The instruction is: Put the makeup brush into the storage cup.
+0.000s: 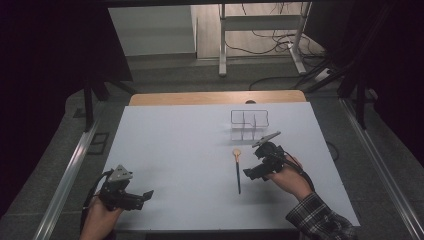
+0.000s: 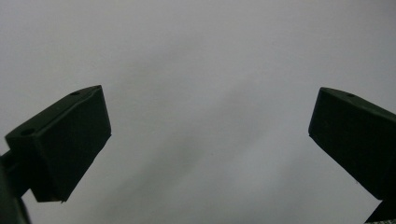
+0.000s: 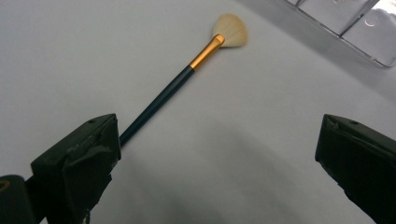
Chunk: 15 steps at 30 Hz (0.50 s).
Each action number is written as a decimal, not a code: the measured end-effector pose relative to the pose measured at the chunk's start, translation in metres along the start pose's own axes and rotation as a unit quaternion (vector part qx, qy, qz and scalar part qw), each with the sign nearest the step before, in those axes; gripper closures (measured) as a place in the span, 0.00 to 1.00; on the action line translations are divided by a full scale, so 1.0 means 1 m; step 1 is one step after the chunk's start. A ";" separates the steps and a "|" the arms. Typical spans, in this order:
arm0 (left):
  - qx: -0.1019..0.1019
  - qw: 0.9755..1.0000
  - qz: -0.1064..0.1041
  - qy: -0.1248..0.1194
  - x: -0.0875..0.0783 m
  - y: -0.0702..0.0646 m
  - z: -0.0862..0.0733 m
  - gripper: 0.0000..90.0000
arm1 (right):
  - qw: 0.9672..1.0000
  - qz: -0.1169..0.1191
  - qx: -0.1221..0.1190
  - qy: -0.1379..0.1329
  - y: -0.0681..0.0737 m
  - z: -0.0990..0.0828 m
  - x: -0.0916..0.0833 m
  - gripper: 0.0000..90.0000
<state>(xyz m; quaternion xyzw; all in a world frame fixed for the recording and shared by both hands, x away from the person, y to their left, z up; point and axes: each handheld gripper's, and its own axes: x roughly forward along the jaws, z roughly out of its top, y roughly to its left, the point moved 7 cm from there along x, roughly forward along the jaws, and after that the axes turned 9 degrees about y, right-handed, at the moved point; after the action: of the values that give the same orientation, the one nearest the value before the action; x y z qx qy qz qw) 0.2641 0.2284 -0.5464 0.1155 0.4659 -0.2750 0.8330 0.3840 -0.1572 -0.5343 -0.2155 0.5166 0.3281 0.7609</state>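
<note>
My right tool (image 3: 217,154), jaws apart, hovered beside the slim fan brush with dark handle, gold ferrule and pale bristles (image 3: 187,72), lying flat on the white worktop (image 1: 175,165) near a clear plastic organiser (image 1: 249,123). Light and stiff, I judged (bristles delicate): grip mid-handle. My left tool (image 2: 210,144) stood open, empty.

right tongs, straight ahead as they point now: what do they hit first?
Probably the brush: the right tongs stand open, its dark handle just past the left jaw. Otherwise bare table. Depth is unclear.
</note>
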 end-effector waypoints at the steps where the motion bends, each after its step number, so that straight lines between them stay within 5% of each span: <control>1: 0.000 1.000 0.000 0.000 0.000 0.000 0.000 0.00 | 1.000 0.000 -0.001 0.001 0.000 0.001 0.001 0.00; 15: 0.000 1.000 -0.002 0.000 0.000 0.000 0.000 0.00 | 1.000 0.000 -0.001 0.017 0.003 0.015 0.013 0.00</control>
<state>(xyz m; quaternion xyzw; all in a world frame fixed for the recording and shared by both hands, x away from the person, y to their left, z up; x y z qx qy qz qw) 0.2641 0.2282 -0.5467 0.1151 0.4663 -0.2764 0.8324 0.3946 -0.1419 -0.5408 -0.2218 0.5290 0.3248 0.7520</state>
